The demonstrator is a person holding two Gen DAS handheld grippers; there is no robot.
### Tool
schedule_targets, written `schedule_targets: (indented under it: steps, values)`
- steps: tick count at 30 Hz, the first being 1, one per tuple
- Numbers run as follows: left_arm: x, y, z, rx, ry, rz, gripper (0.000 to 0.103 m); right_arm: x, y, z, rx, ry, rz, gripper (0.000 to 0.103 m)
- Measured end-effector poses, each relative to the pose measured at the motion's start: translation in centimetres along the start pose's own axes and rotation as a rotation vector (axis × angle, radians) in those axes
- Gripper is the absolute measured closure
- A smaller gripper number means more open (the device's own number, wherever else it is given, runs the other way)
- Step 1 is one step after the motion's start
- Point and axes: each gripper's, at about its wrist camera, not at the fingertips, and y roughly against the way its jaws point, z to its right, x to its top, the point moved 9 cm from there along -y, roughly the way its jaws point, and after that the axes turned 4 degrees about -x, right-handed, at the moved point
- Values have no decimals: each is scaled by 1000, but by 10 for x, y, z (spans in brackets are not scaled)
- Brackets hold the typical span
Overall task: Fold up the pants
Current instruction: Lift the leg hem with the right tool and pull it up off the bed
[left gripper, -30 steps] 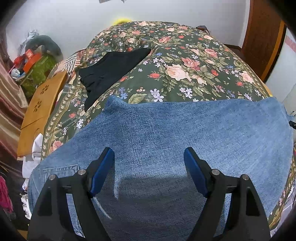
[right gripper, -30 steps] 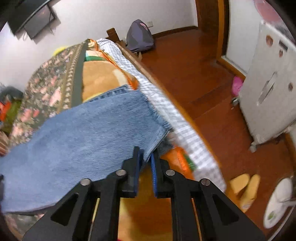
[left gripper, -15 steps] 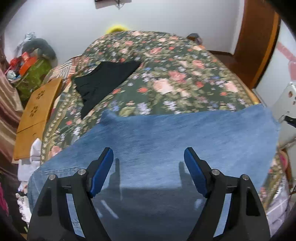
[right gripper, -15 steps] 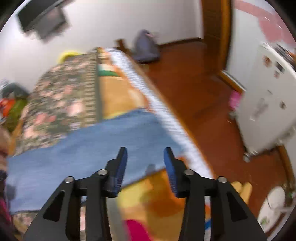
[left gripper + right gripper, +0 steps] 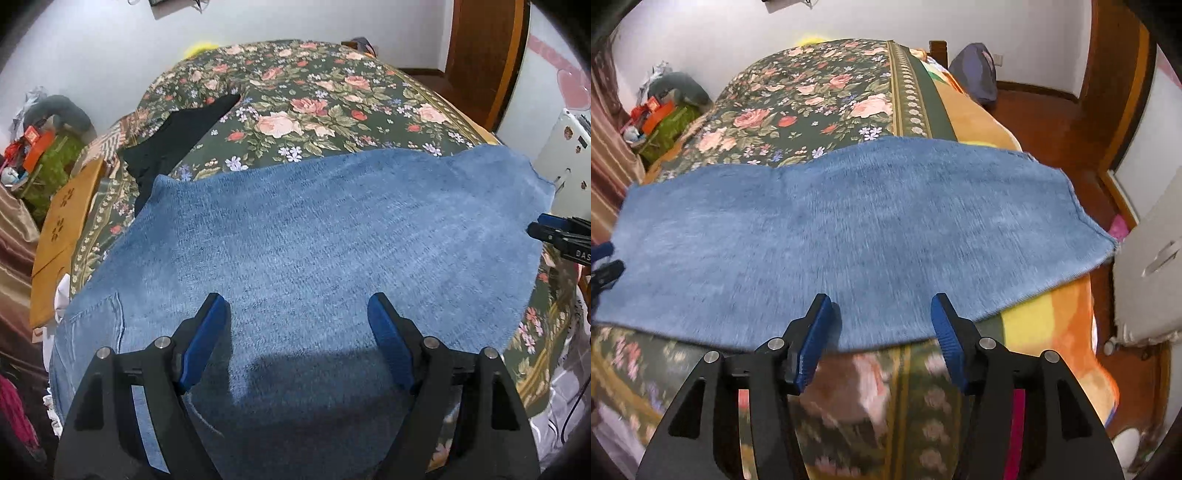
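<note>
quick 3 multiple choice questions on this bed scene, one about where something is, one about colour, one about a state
1. Where does the black garment lie?
A. on the floral bedspread beyond the jeans
B. on the floor
C. on top of the jeans

2. What colour are the jeans?
A. black
B. blue
C. grey

3. How is the right gripper?
A. shut on the hem
B. shut on nothing
C. open, holding nothing

Answers:
1 A, it lies on the flowered cover past the jeans' far edge.
2 B, the denim is blue in both views.
3 C, its fingers stand apart, having just been opening, above the jeans' near edge and pinching no cloth.
</note>
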Motion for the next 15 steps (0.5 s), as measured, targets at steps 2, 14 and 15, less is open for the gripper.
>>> schedule_targets:
  steps: [2,14,15]
  values:
    - [4,3,3,-6,-2,-8,24,-2,5,8,-3,-16,-10,49]
    - [72,-9,68,-83,-82,37,23,9,20,118,-27,-427,108,48]
    - [74,-14,73,-84,-89,30,23,10,17,120,-25,-445,113,48]
